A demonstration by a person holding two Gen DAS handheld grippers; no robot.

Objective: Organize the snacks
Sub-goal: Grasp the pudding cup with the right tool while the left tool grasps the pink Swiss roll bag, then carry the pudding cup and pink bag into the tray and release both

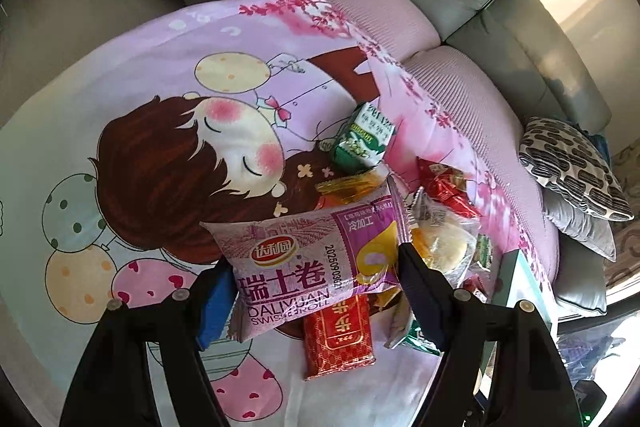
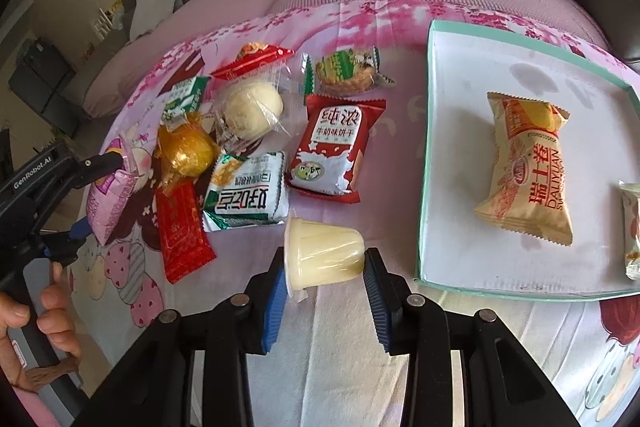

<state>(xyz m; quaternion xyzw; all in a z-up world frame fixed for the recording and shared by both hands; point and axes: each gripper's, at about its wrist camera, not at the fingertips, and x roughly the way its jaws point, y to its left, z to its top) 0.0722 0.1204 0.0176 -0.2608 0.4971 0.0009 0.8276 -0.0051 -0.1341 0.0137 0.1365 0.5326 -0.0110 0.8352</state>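
**Two grips above the snack pile, tray waiting alongside**

The teal-rimmed tray (image 2: 428, 147) serves as landmark; it lies on a cartoon-print cloth (image 1: 160, 155) and already holds a tan Swiss roll packet (image 2: 524, 171), with a second wrapper just entering at its far right edge. The left gripper (image 1: 316, 279) pinches a purple Swiss roll packet (image 1: 312, 259) across its width, both pads pressed into the wrapper; from the right wrist view this packet appears raised at the far side of the pile from the tray. The right gripper (image 2: 326, 263) is clamped on a pale jelly cup (image 2: 324, 251), held on its side just beside the tray's near-left corner. Between the two, well left of the tray, loose snacks remain: a red milk biscuit packet (image 2: 332, 147), a green-and-white packet (image 2: 248, 191), a clear-wrapped round bun (image 2: 252, 111), a gold-wrapped cake (image 2: 184, 151), a red bar (image 2: 180, 231) and a green milk carton (image 1: 360, 143).

Risks, as judged: the air-filled purple packet is slick and soft, so it may slide or twist out of the pads if swung quickly toward the tray. The tapered, smooth jelly cup could squirt out of the grip. Both hands converging on the tray at once could collide, or nudge its rim.
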